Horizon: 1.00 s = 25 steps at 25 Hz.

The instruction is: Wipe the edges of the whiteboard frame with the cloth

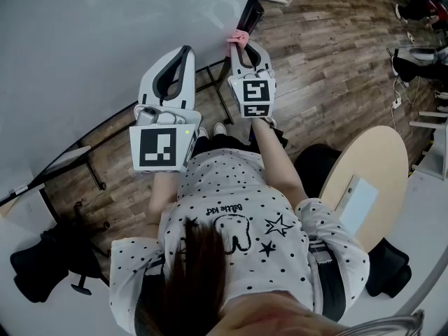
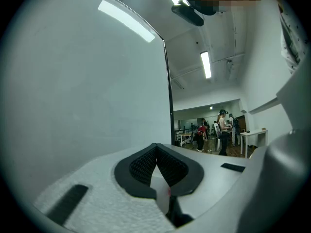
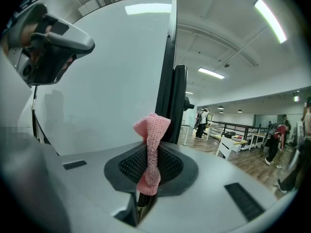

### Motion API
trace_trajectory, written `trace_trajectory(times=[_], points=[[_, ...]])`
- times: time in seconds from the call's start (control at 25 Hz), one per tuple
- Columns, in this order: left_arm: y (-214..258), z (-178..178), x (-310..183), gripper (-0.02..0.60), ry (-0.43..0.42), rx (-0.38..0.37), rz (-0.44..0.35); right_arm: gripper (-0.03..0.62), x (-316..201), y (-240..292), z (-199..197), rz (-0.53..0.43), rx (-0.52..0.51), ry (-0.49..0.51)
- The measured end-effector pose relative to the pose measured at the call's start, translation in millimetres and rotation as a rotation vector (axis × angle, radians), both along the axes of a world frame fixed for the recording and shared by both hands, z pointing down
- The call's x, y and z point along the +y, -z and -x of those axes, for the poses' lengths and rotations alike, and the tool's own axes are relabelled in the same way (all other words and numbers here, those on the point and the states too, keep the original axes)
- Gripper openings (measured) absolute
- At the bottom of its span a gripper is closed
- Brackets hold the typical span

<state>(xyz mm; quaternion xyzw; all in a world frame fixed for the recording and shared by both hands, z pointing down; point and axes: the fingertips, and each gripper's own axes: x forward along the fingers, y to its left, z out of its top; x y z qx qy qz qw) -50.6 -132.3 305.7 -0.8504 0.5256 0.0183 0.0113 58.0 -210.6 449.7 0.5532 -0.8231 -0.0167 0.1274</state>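
Round table, wood floor, ceiling light, distant people

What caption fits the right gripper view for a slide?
Right gripper shut on a pink cloth, pointed at the dark side frame of the whiteboard.

**Board ahead and left, table at my right**

The whiteboard fills the space ahead and to my left, and its frame edge runs down its right side. My left gripper is before the board face. My right gripper is just beside it, at the frame edge. The cloth sits between the right jaws, sticking out past their tips. A round table stands at my right, nearer me than the grippers.
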Motion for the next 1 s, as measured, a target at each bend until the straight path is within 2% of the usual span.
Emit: trace_trajectory(times=[1.0], points=[[-4.0, 7.5, -2.1, 0.015, 0.025, 0.005, 0.019, 0.034, -4.2, -20.9, 2.4, 0.035, 0.006, 0.006]])
